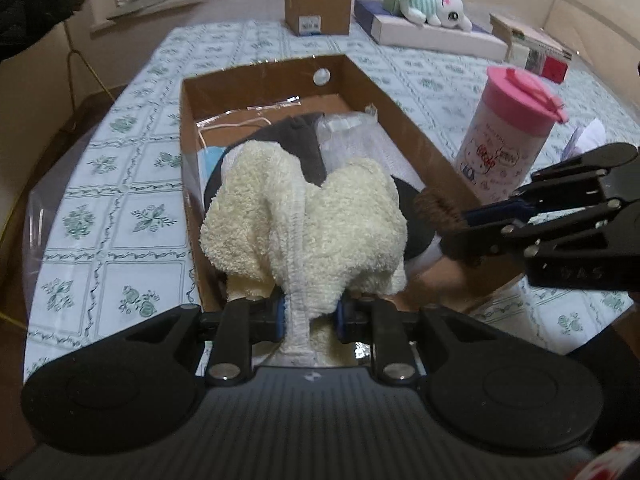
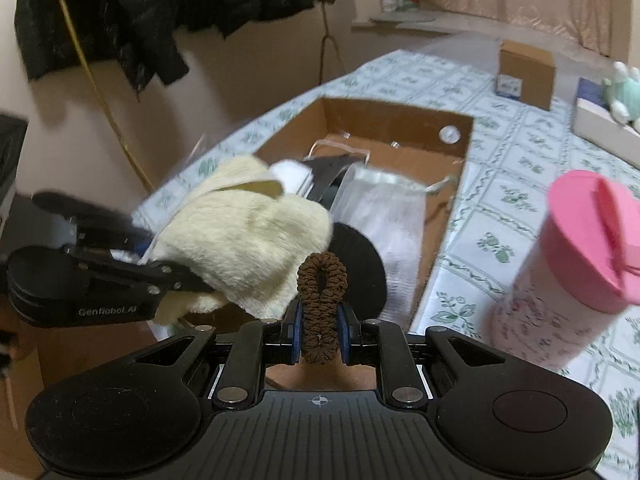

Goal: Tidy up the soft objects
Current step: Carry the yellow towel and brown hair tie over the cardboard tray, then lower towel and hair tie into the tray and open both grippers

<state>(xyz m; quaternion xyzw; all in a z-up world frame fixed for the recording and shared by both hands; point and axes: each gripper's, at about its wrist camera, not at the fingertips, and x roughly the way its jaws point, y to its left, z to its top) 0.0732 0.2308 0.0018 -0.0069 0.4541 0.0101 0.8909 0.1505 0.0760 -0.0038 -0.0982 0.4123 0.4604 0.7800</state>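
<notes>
Two tongs are busy over a brown cardboard box (image 1: pixel 404 120) on a table with a flowery cloth (image 1: pixel 132 208). The left tongs (image 1: pixel 310 316) are squeezed tight on a fluffy cream towel (image 1: pixel 304 224). The towel bunches up just past their tips and hangs over the near end of the box. The right tongs (image 2: pixel 319 328) are squeezed tight on a brown hair scrunchie (image 2: pixel 320 300), which stands up between their blue pads (image 2: pixel 346 330) like a loop. Seen from the left tongs, the right ones come in from the right side, close to the towel, with the scrunchie at the box's right wall. Inside the box, past the towel, lie a dark cloth (image 1: pixel 296 140), something blue (image 1: pixel 212 160) and a clear plastic bag (image 1: pixel 352 136). To the right of both tongs stands a white cup with a pink lid (image 1: pixel 508 140). Far ahead of the left tongs a white stuffed toy (image 1: pixel 432 2) lies on a flat box (image 1: pixel 436 36), near a small brown box (image 1: pixel 318 10).
</notes>
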